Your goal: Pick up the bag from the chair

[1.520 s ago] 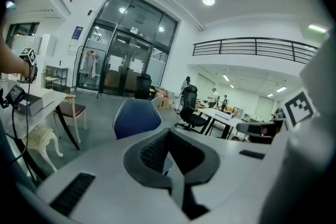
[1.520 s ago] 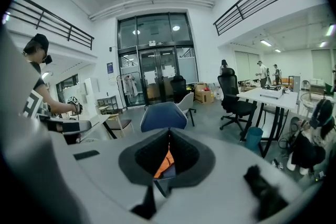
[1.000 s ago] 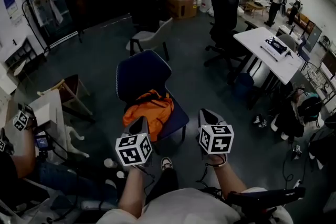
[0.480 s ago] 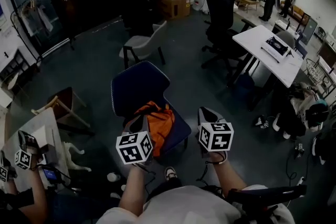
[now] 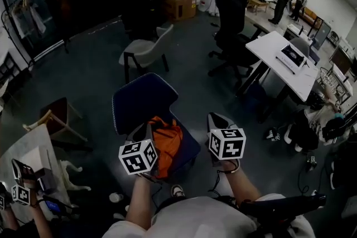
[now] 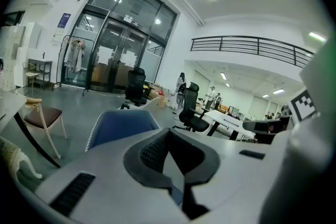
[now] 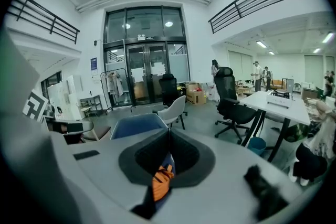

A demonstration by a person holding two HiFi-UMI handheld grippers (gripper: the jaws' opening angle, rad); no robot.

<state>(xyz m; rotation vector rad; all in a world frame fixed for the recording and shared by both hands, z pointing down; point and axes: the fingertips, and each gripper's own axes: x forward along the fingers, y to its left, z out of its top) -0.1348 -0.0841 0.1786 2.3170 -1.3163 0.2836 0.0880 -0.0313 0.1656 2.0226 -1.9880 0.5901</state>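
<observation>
An orange bag (image 5: 168,139) lies on the seat of a blue chair (image 5: 144,103) just ahead of me in the head view. My left gripper (image 5: 146,131) hovers over the bag's left edge and hides part of it. My right gripper (image 5: 215,120) hangs in the air just right of the seat. Both hold nothing, their tips touching. In the right gripper view the bag (image 7: 161,182) shows through the slit below the shut right gripper (image 7: 169,132), with the chair back (image 7: 137,124) behind. The left gripper view shows the left gripper (image 6: 169,132) pointing over the chair back (image 6: 123,123).
A grey chair (image 5: 146,48) stands behind the blue one, and a black office chair (image 5: 231,14) and a white table (image 5: 281,61) are to the right. A wooden chair (image 5: 56,120) is at the left. Another person's hand with a gripper (image 5: 22,192) is at the lower left.
The chair and bag have drawn nearer, and the bag now sits partly behind my left gripper. Both grippers remain shut in about the same place in the view.
</observation>
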